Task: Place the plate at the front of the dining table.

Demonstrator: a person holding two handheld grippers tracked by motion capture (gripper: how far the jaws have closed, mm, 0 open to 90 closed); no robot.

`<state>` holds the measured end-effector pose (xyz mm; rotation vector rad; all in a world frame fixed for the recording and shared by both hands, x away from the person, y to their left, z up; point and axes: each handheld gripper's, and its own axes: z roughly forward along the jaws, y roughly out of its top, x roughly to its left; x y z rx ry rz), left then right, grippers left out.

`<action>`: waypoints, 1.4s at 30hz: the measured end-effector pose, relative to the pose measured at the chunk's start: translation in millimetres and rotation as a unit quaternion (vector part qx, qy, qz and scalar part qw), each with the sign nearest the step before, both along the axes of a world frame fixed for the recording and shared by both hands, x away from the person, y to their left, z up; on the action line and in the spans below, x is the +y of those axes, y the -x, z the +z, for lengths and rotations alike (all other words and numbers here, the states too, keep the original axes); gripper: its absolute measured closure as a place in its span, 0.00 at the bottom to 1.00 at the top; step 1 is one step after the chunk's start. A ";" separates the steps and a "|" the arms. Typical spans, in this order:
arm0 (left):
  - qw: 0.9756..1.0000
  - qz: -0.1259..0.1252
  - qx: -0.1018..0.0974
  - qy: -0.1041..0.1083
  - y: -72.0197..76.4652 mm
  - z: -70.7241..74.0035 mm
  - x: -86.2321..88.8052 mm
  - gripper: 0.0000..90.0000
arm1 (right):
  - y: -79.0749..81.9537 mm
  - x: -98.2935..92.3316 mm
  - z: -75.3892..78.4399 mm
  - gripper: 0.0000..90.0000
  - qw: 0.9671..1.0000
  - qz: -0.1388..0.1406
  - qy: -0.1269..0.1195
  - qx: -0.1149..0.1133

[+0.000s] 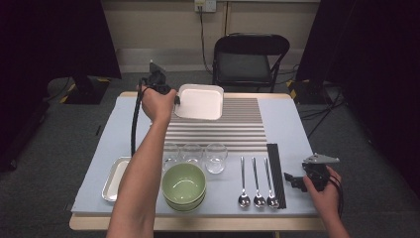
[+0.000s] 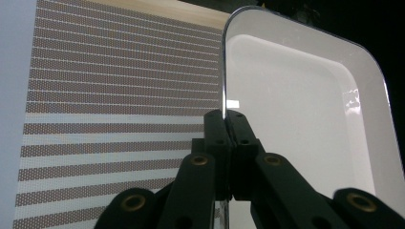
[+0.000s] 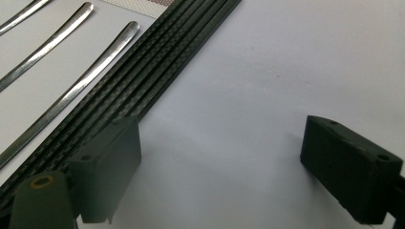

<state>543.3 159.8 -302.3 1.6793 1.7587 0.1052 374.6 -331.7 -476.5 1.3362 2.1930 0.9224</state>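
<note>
The left claw (image 2: 224, 117) is clenched on the rim of the white tray (image 2: 305, 114), above the striped mat (image 2: 119, 95). The right claw (image 3: 219, 167) rests released on the counter (image 3: 267, 76); black chopsticks (image 3: 157, 71) lie just beside it.

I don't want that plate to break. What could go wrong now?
The left gripper pinches only the thin rim of the white plate, so the plate could slip out or tip. It also sits near the far edge of the table, so a push might slide it off.
</note>
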 end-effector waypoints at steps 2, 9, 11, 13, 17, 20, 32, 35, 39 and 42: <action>1.000 0.004 0.003 0.001 -0.8 -1.0 -0.8 0.99 | 0.0 0.0 0.0 0.14 1.000 0.000 0.000 0.000; 1.000 0.005 0.003 -0.002 -3.3 -3.9 -2.1 0.99 | 0.1 0.1 0.0 0.14 1.000 0.000 0.000 0.000; 1.000 0.002 0.002 -0.001 -4.0 -4.7 -2.3 0.99 | 0.1 0.0 0.0 0.14 1.000 0.000 0.000 0.000; 1.000 0.003 0.001 -0.002 -4.4 -5.1 -2.7 0.99 | 0.0 0.0 0.0 0.14 1.000 0.000 0.000 0.000; 1.000 0.005 0.003 -0.002 -5.8 -6.8 -4.3 0.99 | 0.0 0.0 0.0 0.14 1.000 0.000 0.000 0.000; 1.000 0.002 0.003 -0.004 -7.0 -8.5 -5.3 0.99 | 0.0 0.0 0.0 0.14 1.000 0.000 0.000 0.000; 1.000 0.000 0.005 -0.007 -11.1 -14.1 -9.6 0.99 | 0.1 0.0 0.0 0.14 1.000 0.000 0.000 0.000; 1.000 -0.001 0.004 -0.006 -12.2 -15.3 -9.5 0.99 | 0.1 0.0 0.0 0.14 1.000 0.000 0.000 0.000; 1.000 0.003 0.006 -0.007 -13.3 -16.3 -10.1 0.99 | 0.1 0.1 0.0 0.14 1.000 0.000 0.000 0.000; 1.000 0.003 0.006 -0.005 -14.6 -17.9 -10.8 0.99 | 0.1 0.1 0.0 0.14 1.000 0.000 0.000 0.000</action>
